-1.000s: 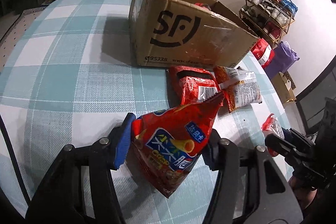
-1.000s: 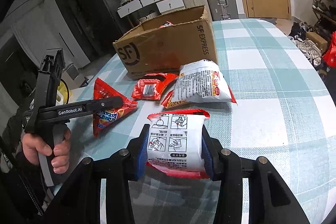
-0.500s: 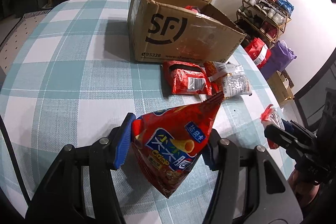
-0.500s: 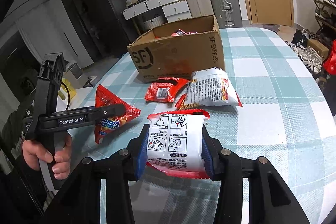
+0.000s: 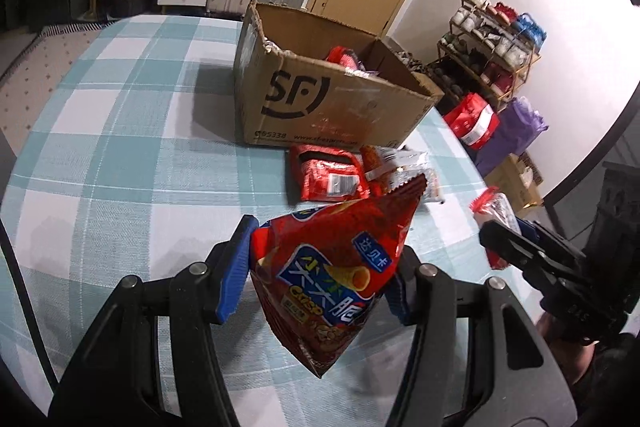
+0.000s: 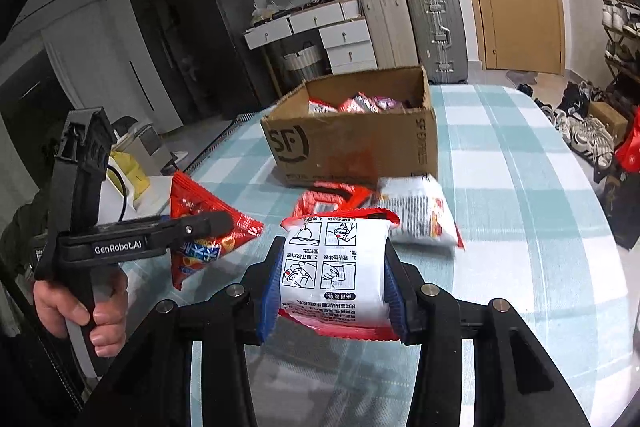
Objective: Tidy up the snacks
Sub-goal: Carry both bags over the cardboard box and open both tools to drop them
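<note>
My left gripper (image 5: 320, 263) is shut on a red triangular crisp bag (image 5: 332, 267), held above the checked tablecloth (image 5: 120, 155). In the right wrist view that same red crisp bag (image 6: 200, 227) hangs at the left in the black left gripper (image 6: 216, 223). My right gripper (image 6: 332, 275) is shut on a white snack packet with printed pictures (image 6: 334, 267), lifted off the table. An open cardboard box (image 5: 320, 95) stands beyond, with several packets inside (image 6: 356, 103). A red packet (image 5: 326, 177) and a white-and-red packet (image 6: 420, 211) lie on the cloth in front of the box.
A person's hand (image 6: 84, 307) grips the left tool's handle. Suitcases (image 6: 436, 31) and white drawers (image 6: 344, 39) stand behind the table. A shoe rack (image 5: 492, 39) and bags (image 5: 472, 119) sit past the table's right edge.
Both grippers have risen with their packets, so more of the box's inside shows. The grips on the packets are unchanged.
</note>
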`<control>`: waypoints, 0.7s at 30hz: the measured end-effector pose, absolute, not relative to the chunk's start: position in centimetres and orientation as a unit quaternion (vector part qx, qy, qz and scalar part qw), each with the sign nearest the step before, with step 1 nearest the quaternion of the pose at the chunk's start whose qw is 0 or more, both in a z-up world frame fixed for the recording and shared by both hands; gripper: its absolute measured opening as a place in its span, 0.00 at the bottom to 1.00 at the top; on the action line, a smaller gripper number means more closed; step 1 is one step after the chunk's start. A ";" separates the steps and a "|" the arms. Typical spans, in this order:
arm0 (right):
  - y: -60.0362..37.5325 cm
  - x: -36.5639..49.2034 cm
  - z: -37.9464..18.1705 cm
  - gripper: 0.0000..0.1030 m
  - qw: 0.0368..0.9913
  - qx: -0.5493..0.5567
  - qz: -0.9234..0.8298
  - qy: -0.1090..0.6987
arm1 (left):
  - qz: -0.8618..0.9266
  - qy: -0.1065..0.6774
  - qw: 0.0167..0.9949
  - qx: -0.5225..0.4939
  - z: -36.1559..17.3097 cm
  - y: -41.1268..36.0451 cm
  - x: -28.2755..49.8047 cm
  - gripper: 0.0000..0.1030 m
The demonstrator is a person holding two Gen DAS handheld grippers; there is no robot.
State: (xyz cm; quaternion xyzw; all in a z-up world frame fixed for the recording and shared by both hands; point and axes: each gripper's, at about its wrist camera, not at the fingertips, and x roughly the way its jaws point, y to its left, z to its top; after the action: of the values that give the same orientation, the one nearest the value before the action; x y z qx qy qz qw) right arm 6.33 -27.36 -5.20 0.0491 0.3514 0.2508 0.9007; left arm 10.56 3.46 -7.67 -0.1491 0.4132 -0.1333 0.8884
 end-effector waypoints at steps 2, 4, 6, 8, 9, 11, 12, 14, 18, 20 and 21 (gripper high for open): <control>-27.2 6.6 -4.6 0.43 0.901 0.048 0.255 0.347 | -0.139 0.411 0.888 -0.155 -7.1 3.5 10.6 0.53; -27.0 7.0 -4.0 0.43 0.902 0.045 0.259 0.342 | -0.141 0.405 0.890 -0.154 -6.4 3.5 10.7 0.53; -26.9 7.5 -3.5 0.43 0.902 0.041 0.263 0.339 | -0.144 0.401 0.892 -0.152 -5.6 3.4 10.9 0.53; -26.9 8.0 -2.9 0.43 0.902 0.041 0.268 0.335 | -0.147 0.402 0.891 -0.154 -5.0 3.4 11.3 0.53; -26.9 8.3 -2.5 0.43 0.902 0.044 0.272 0.332 | -0.149 0.402 0.890 -0.155 -4.6 3.4 11.6 0.53; -27.0 9.0 -1.8 0.43 0.903 0.046 0.274 0.328 | -0.148 0.400 0.892 -0.149 -3.8 3.2 12.1 0.53; -27.1 9.3 -1.5 0.43 0.903 0.047 0.274 0.326 | -0.146 0.398 0.894 -0.144 -3.4 3.2 12.4 0.53; -27.3 9.9 -1.0 0.43 0.905 0.053 0.274 0.321 | -0.147 0.393 0.897 -0.138 -2.5 3.1 13.1 0.53; -27.8 11.5 0.3 0.43 0.905 0.064 0.277 0.316 | -0.135 0.391 0.903 -0.118 -1.0 2.6 14.7 0.53; -27.8 12.2 0.9 0.43 0.905 0.067 0.279 0.315 | -0.118 0.385 0.910 -0.102 -0.2 2.3 15.5 0.53; -27.8 12.7 1.2 0.43 0.904 0.068 0.280 0.315 | -0.116 0.383 0.911 -0.096 0.2 2.2 15.8 0.53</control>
State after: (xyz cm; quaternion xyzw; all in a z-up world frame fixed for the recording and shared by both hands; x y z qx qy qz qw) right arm 12.70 -27.80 1.21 0.0682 0.3146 0.2798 0.9045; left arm 15.82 2.16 0.21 -0.0962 0.3829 -0.1163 0.9114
